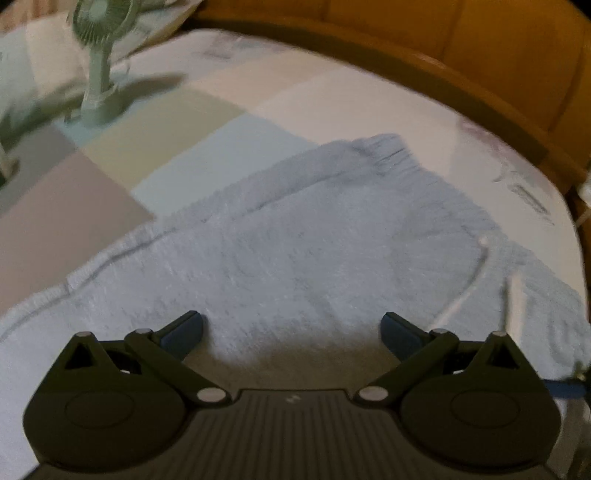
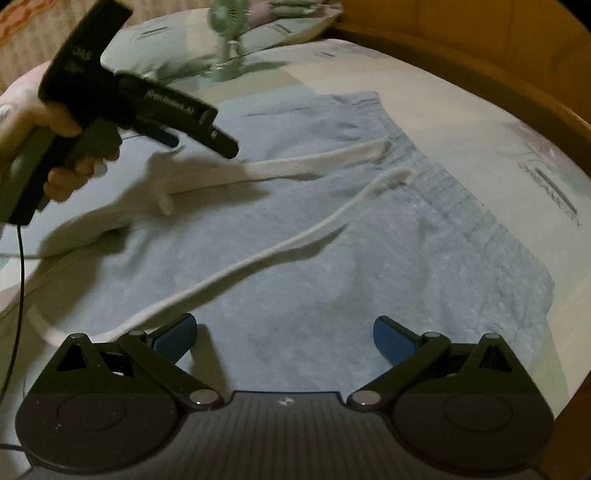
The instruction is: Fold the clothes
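Note:
A pale blue pair of shorts (image 1: 314,240) (image 2: 332,240) lies spread flat on the bed, its ribbed waistband (image 1: 391,155) (image 2: 424,166) at the far side. Two white drawstrings (image 2: 295,236) trail across the cloth toward me; one white drawstring (image 1: 469,280) shows at the right in the left wrist view. My left gripper (image 1: 291,332) hovers open just above the near part of the shorts, holding nothing. My right gripper (image 2: 284,336) is open too, over the near edge. In the right wrist view the left gripper (image 2: 195,136) hangs at the upper left, held by a hand (image 2: 55,122).
The bed has a patchwork sheet (image 1: 166,129) of pastel squares. A small green desk fan (image 1: 99,66) (image 2: 229,40) stands on it at the far left, near a pillow (image 2: 280,26). An orange wooden bed frame (image 1: 480,74) (image 2: 480,44) curves round the far and right sides.

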Available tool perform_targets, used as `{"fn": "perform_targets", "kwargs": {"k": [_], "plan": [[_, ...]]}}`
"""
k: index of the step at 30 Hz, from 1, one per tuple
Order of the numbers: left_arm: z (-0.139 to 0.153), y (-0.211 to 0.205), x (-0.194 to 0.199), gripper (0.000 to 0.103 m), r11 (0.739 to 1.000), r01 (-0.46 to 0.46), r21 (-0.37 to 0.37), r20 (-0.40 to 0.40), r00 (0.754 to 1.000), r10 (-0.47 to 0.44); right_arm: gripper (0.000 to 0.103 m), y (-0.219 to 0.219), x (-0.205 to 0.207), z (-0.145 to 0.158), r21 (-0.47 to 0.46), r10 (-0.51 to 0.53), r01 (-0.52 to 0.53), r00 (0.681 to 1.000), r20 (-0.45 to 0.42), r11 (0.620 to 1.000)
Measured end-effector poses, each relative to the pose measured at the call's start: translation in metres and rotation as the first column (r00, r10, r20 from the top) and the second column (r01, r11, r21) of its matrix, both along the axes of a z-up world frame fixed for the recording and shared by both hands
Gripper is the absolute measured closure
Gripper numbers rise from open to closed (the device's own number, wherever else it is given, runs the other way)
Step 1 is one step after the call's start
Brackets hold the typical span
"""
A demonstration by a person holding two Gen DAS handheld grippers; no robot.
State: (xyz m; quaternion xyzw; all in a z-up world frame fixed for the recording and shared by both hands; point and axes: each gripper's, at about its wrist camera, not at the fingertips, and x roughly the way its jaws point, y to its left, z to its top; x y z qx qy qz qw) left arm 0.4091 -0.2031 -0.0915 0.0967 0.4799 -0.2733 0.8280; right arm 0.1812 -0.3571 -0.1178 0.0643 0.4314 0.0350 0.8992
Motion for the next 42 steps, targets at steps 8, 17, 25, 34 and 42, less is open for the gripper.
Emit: {"fn": "perform_targets", "kwargs": {"k": [8,17,25,34,42], "plan": [[-0.003,0.006,0.021,0.001,0.989,-0.134,0.058,0.024,0.991,0.132,0.0,-0.005,-0.005,-0.001,0.029,0.003,-0.003,1.0,0.002,1.0],[0.032,-0.031,0.006,0.001,0.989,-0.04,-0.143,-0.12,0.993,0.023,0.0,0.013,-0.004,-0.007,-0.113,0.044,-0.047,0.999,-0.025,0.992],[-0.002,-0.089,0.033,0.001,0.977,-0.021,-0.21,-0.245,0.969,-0.032,0.0,0.011,-0.006,-0.008,-0.12,0.066,-0.068,0.998,-0.023,0.99],[-0.004,-0.113,0.083,0.001,0.962,-0.107,-0.25,-0.187,0.98,0.061,0.0,0.008,-0.011,-0.002,-0.119,0.092,-0.093,0.996,-0.011,0.989],[0.029,-0.096,0.05,0.001,0.962,0.016,-0.274,-0.184,0.98,-0.069,0.0,-0.007,-0.007,0.02,-0.148,0.097,-0.084,0.992,0.082,0.985]]}}
